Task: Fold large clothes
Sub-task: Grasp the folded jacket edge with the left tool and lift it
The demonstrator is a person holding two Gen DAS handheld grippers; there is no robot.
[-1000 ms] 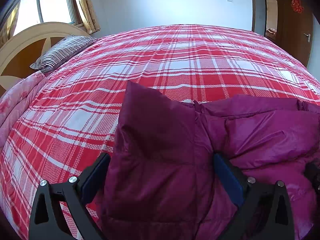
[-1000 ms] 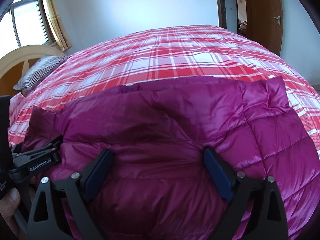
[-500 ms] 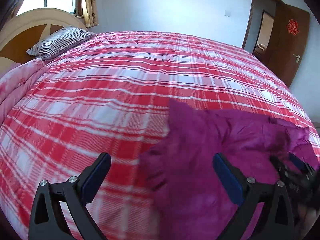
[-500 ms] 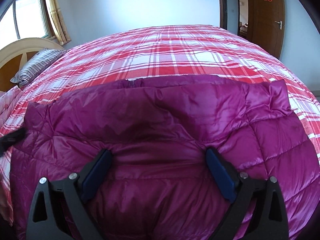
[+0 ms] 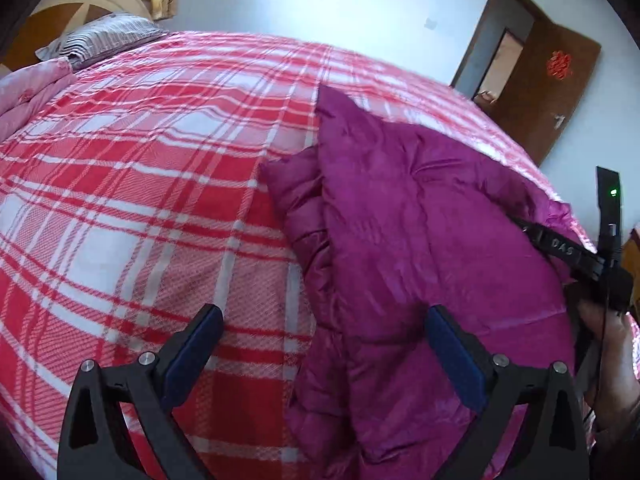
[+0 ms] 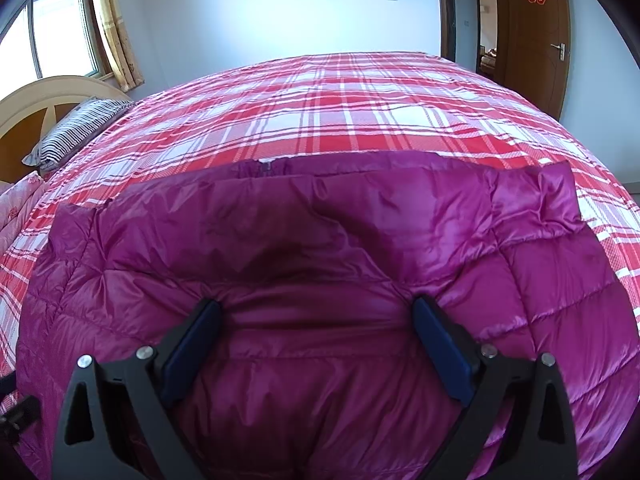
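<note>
A magenta quilted down jacket (image 5: 420, 240) lies folded on the red plaid bed (image 5: 140, 200). My left gripper (image 5: 320, 344) is open and empty, hovering over the jacket's left edge, one finger over the bedspread and the other over the jacket. In the right wrist view the jacket (image 6: 320, 248) fills the lower half. My right gripper (image 6: 316, 336) is open wide, with a bulge of jacket fabric lying between its fingers; whether they touch it I cannot tell. The right gripper also shows in the left wrist view (image 5: 600, 264), held by a hand at the right edge.
A striped pillow (image 5: 100, 38) and a pink quilt (image 5: 28, 92) lie at the head of the bed by the wooden headboard (image 6: 40, 100). A brown door (image 6: 532, 36) stands open at the far right. A curtained window (image 6: 64, 36) is at the left.
My left gripper has let go of the jacket's folded part, pulled back to the left and turned right. The fold now lies flat. The right gripper has barely moved.
</note>
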